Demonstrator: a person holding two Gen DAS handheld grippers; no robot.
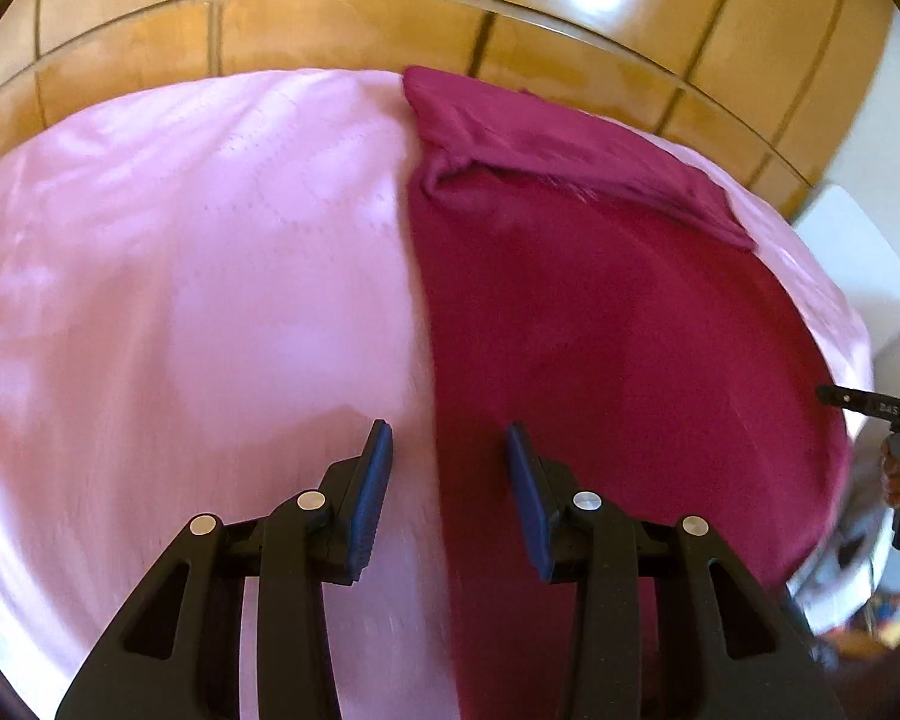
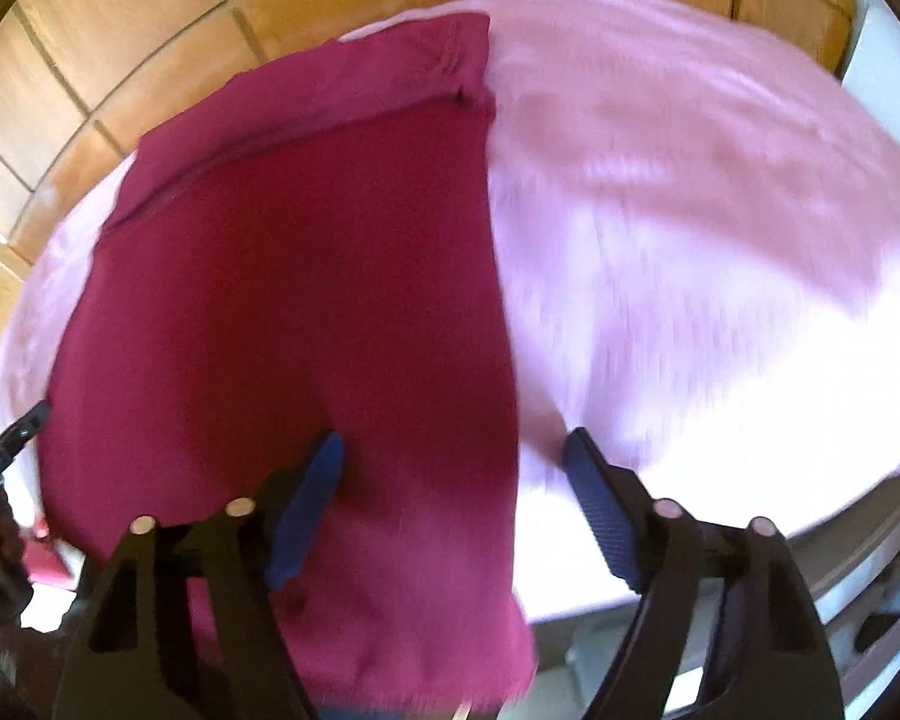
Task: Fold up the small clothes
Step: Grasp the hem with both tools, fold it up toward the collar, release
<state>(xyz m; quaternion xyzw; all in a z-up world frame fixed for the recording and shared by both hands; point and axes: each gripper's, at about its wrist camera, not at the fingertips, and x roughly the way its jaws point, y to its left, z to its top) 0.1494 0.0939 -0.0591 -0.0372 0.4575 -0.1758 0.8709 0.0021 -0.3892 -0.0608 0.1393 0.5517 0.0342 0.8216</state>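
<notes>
**Both grippers empty above a half-folded garment**

Left gripper (image 1: 447, 450) hangs with its jaws partly apart and nothing between them, over the long straight edge of the dark red garment (image 1: 600, 330). Right gripper (image 2: 453, 456) stands wider, also empty, straddling the same edge near the hem. The garment lies flat on a pink sheet (image 1: 180, 270) covering the table, already narrowed to a long panel, with one sleeve (image 1: 570, 144) laid across its top. By my reading, the lengthwise fold is done; the crosswise folds remain.
</notes>
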